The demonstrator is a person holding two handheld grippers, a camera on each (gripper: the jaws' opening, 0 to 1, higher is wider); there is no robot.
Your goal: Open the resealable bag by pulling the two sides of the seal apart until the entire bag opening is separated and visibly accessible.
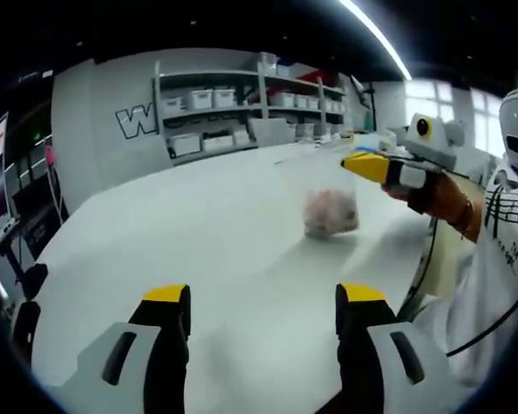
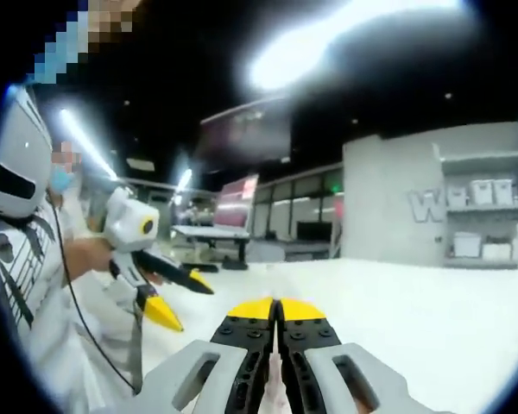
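A clear resealable bag (image 1: 331,210) with pinkish contents hangs above the white table (image 1: 181,233). In the left gripper view my right gripper (image 1: 352,162) comes in from the right and is shut on the bag's top edge. My left gripper (image 1: 264,297) is open and holds nothing, well short of the bag. In the right gripper view my right gripper (image 2: 276,312) has its jaws pressed together with a thin pale strip of the bag between them. There my left gripper (image 2: 190,304) stands open off to the left, held by a person's hand.
Shelves (image 1: 242,112) with white bins line the grey back wall. A person in a white printed shirt (image 1: 509,250) stands at the table's right edge, with a cable (image 1: 427,259) hanging beside it. The table (image 2: 432,319) stretches bare ahead of the right gripper.
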